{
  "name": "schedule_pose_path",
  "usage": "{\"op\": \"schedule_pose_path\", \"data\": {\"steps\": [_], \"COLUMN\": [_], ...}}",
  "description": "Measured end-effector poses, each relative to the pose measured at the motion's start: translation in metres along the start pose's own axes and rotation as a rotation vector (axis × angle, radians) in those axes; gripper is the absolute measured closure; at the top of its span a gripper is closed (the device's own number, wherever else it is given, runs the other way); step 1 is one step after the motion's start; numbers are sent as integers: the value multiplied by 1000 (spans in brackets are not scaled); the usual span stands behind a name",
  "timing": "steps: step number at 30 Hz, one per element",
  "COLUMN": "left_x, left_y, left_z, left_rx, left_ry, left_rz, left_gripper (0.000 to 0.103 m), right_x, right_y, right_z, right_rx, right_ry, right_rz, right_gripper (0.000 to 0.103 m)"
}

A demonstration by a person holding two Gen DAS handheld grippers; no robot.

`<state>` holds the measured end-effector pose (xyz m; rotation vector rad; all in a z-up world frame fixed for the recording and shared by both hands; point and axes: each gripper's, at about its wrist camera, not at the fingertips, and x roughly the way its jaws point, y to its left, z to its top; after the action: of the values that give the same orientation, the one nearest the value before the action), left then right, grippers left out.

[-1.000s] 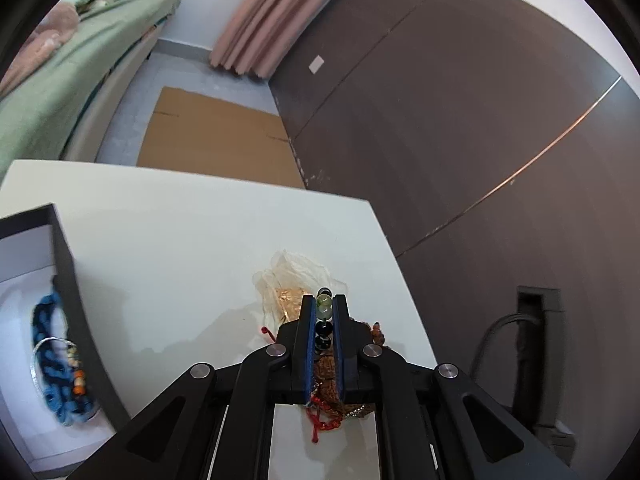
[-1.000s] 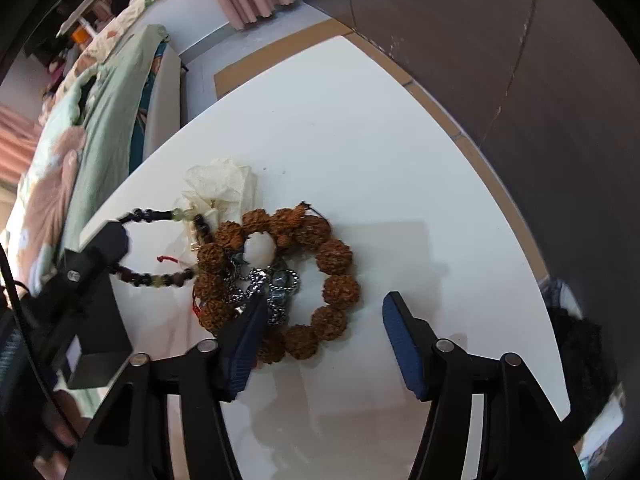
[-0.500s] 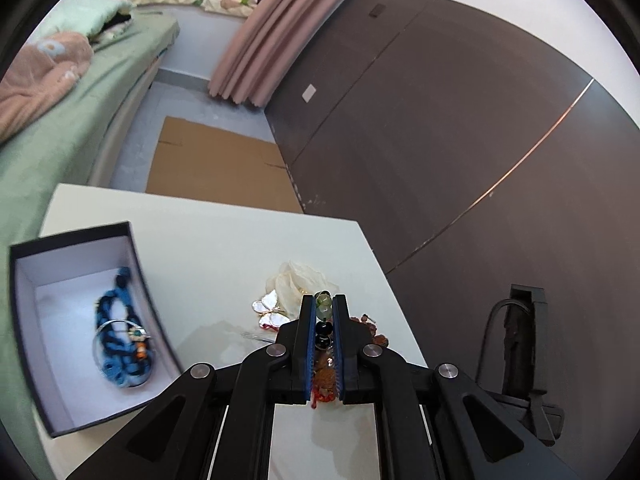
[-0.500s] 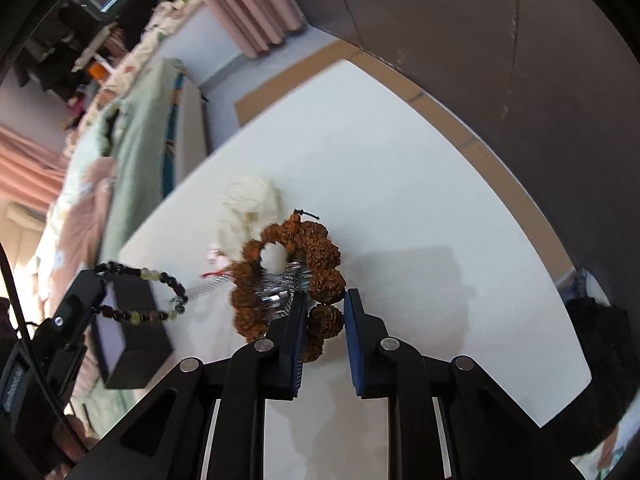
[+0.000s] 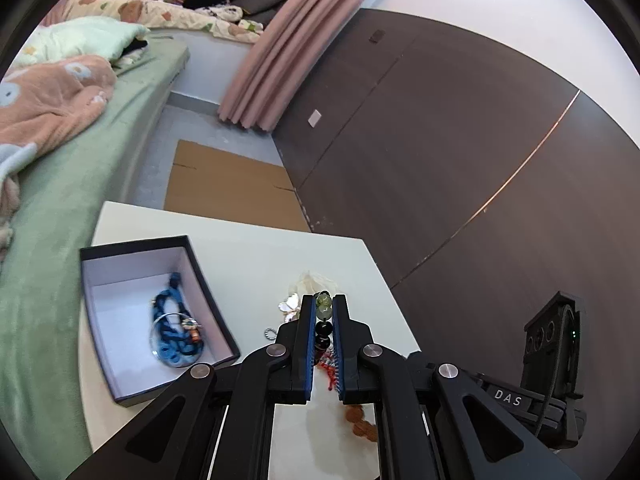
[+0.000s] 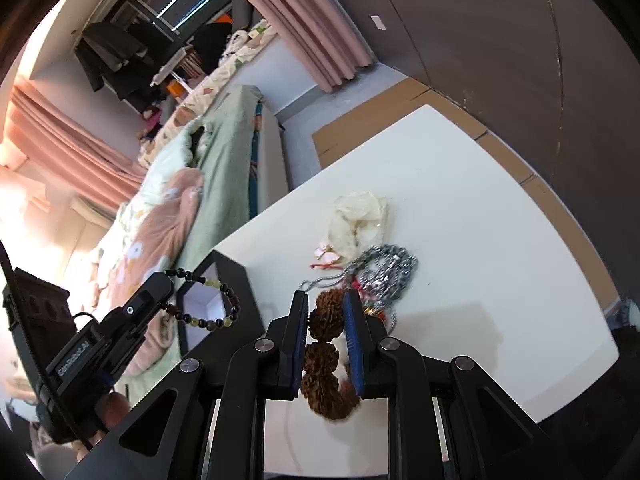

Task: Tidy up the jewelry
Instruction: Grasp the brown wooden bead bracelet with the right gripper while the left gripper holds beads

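My left gripper [image 5: 323, 300] is shut on a bracelet of dark and pale green beads [image 5: 324, 314], held above the white table [image 5: 248, 264]. From the right wrist view the same bracelet [image 6: 224, 314] hangs as a loop from the left gripper [image 6: 162, 282], over the black box [image 6: 236, 280]. My right gripper [image 6: 325, 296] is shut on a bracelet of big brown knobbly beads [image 6: 326, 320], which hangs clear of the table. The open black box [image 5: 136, 245] has a white inside and holds a blue cord bracelet [image 5: 176, 332] with a silver ring.
On the table beyond the right gripper lie a silver chain [image 6: 386, 268], a white gauze pouch [image 6: 360, 216], a small pink butterfly piece [image 6: 326, 254] and a red thread. A green bed [image 5: 72, 184] runs along the table's left. Dark wall panels stand at the right.
The right gripper's jaws closed on the brown bead bracelet and lifted it off the pile. The left gripper rose with its bead bracelet, and the whole box has come into its view.
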<state>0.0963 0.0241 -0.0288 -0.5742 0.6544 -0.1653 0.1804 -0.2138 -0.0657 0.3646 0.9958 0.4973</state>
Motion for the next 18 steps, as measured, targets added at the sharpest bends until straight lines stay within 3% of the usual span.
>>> {"op": "schedule_pose_path", "data": {"steps": [11, 14, 15, 16, 17, 18], "left_x": [-34, -31, -29, -28, -29, -31], "left_y": [35, 48, 53, 56, 60, 62], "left_z": [9, 15, 16, 17, 17, 18], "left_rx": [-76, -127, -148, -167, -183, -198], "left_ry": [-75, -37, -19, -14, -18, -28], "left_rz": [100, 125, 138, 141, 141, 145], "left_gripper": [95, 92, 88, 74, 52, 42], "right_x": [-2, -1, 0, 0, 1, 2], "right_y": [10, 12, 13, 13, 15, 17], "right_z": [-13, -15, -15, -15, -16, -16], "right_rx": [-3, -1, -1, -1, 0, 0], "right_ry": [-5, -4, -3, -3, -2, 1], "right_rz": [18, 20, 22, 22, 23, 27], "right_gripper": [83, 83, 83, 83, 83, 83]}}
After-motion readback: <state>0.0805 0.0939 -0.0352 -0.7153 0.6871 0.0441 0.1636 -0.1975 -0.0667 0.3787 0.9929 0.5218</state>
